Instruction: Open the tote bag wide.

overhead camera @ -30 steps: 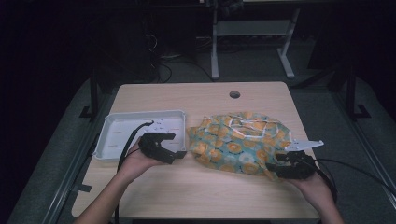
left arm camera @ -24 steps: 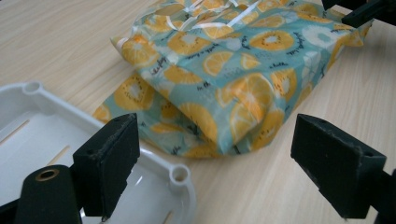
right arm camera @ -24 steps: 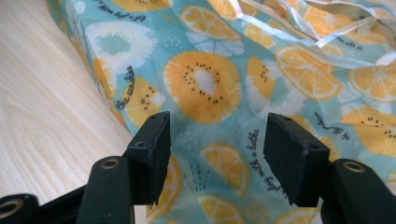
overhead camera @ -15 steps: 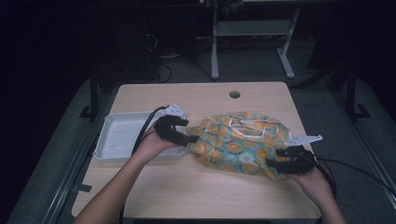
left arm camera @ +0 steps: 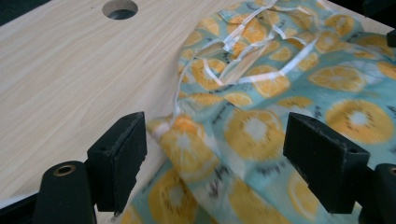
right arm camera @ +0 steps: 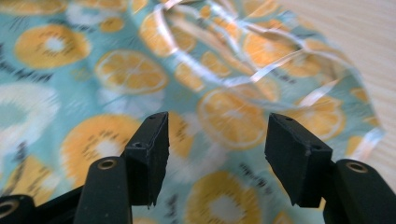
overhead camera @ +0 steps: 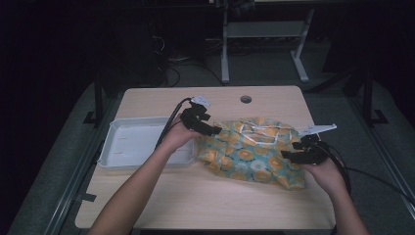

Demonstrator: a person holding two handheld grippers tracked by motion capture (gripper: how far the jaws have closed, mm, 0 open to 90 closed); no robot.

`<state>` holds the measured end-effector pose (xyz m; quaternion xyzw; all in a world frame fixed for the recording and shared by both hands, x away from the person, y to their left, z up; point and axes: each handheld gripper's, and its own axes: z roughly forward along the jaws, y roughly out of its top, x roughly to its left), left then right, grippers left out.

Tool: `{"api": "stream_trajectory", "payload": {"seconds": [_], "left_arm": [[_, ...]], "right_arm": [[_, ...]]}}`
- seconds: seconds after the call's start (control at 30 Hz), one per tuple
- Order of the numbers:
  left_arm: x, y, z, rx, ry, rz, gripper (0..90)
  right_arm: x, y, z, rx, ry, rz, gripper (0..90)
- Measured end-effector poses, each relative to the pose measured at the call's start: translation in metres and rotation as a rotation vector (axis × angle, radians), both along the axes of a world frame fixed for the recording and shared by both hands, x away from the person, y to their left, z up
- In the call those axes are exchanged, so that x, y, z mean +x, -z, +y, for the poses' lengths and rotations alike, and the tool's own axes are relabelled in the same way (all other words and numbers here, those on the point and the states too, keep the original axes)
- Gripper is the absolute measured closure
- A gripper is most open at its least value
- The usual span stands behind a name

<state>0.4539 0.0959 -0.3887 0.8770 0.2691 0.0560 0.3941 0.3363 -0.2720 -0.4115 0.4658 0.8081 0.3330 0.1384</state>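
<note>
High view: two hand-held grippers at either end of a citrus-print plastic bag point(overhead camera: 254, 154) on the wooden counter point(overhead camera: 161, 196).

Bag lies crumpled right of centre, just beside a white tray point(overhead camera: 132, 147). Left gripper point(overhead camera: 215, 131) at the bag's upper-left edge; jaws have just been closing a little, yet stand wide, a fold between them, pads not pressing. Right gripper point(overhead camera: 288, 155) at the bag's right end, jaws apart over the film, nothing grasped. Round hole point(overhead camera: 245, 99) in counter beyond.
</note>
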Motion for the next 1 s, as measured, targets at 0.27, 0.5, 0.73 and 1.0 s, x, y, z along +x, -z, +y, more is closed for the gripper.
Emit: {"api": "stream_trajectory", "payload": {"seconds": [0.27,0.5,0.73,1.0], "left_arm": [[0.024,0.011,-0.025,0.034,-0.003,0.022,21.9],[0.042,0.02,-0.045,0.073,-0.017,0.045,23.0],[0.054,0.034,-0.057,0.121,-0.044,0.06,24.4],[0.06,0.058,-0.067,0.162,-0.042,0.116,25.9]], "right_arm": [[0.025,-0.004,-0.015,-0.003,0.06,-0.015,38.5],[0.051,0.007,-0.026,0.007,0.11,0.008,37.4],[0.059,0.015,-0.024,0.003,0.104,0.025,35.4],[0.073,0.023,-0.026,-0.024,0.142,0.007,25.0]]}}
